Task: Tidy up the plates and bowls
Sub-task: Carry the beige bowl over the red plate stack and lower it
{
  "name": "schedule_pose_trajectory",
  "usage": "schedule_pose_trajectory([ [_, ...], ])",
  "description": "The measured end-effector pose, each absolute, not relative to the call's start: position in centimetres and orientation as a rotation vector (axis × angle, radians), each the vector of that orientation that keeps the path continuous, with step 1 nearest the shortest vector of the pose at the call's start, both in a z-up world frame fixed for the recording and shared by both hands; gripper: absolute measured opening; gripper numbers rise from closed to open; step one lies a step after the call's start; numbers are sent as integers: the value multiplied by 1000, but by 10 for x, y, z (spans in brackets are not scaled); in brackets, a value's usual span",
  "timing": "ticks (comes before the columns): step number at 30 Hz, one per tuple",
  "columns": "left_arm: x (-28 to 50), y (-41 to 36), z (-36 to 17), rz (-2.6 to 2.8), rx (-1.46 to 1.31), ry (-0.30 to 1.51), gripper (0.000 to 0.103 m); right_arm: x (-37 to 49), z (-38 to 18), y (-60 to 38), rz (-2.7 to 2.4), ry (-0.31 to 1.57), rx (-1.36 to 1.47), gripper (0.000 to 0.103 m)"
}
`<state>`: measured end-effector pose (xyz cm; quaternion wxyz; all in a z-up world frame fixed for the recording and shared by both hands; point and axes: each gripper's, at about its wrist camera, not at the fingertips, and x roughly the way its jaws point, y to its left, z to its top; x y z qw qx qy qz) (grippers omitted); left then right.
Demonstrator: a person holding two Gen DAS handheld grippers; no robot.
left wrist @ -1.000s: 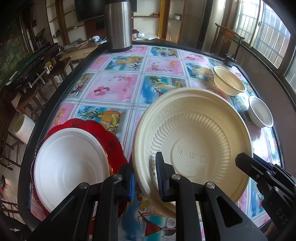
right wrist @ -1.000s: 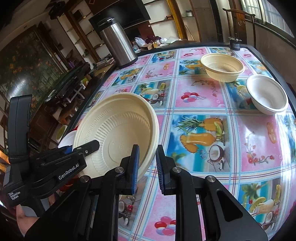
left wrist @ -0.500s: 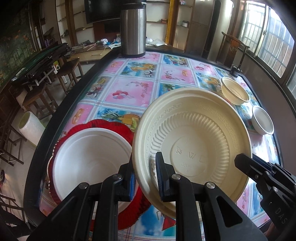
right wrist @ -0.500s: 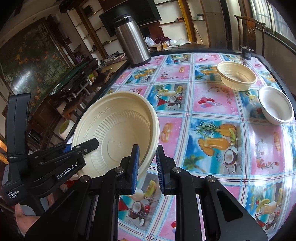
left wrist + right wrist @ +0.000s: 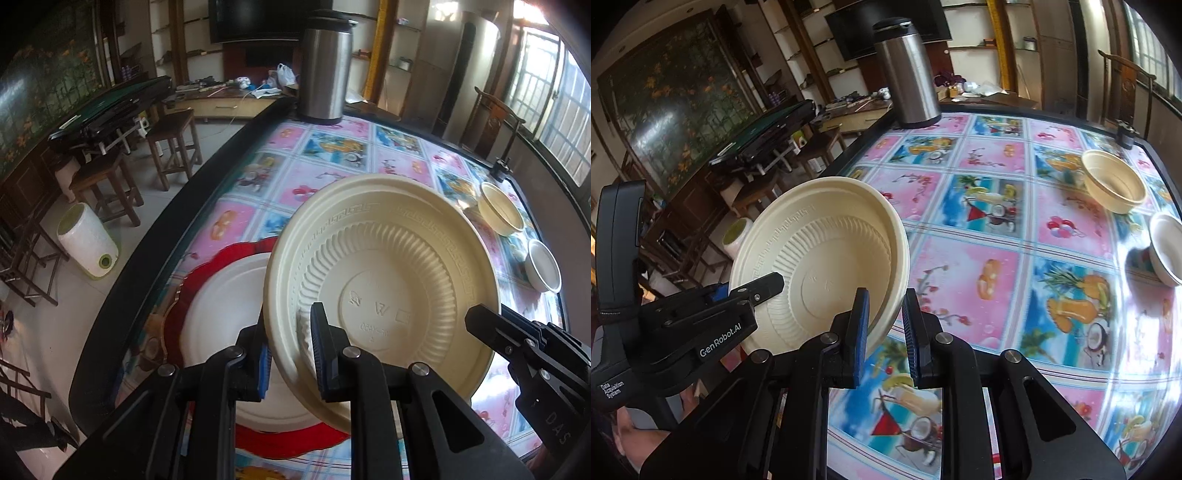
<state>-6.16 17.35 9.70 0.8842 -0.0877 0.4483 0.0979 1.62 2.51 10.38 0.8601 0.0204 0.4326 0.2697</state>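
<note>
My left tool (image 5: pixel 289 354) and right tool (image 5: pixel 885 330) each pinch the cream plate (image 5: pixel 388 291) by its rim. It is tilted above the white plate (image 5: pixel 221 299) on the red plate (image 5: pixel 207 273).

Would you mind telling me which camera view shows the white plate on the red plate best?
The left wrist view shows it best: the white plate lies on the red plate, partly covered by the cream plate that the left gripper holds. The right wrist view shows nothing of it; the cream plate and left gripper block that corner.
</note>
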Motion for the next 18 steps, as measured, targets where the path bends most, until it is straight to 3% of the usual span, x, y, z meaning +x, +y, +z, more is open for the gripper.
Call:
schedule_pose_trajectory([
  [18,-72,225,58,286,-231,1010,18,21,65,89,633,1004,-50,18],
])
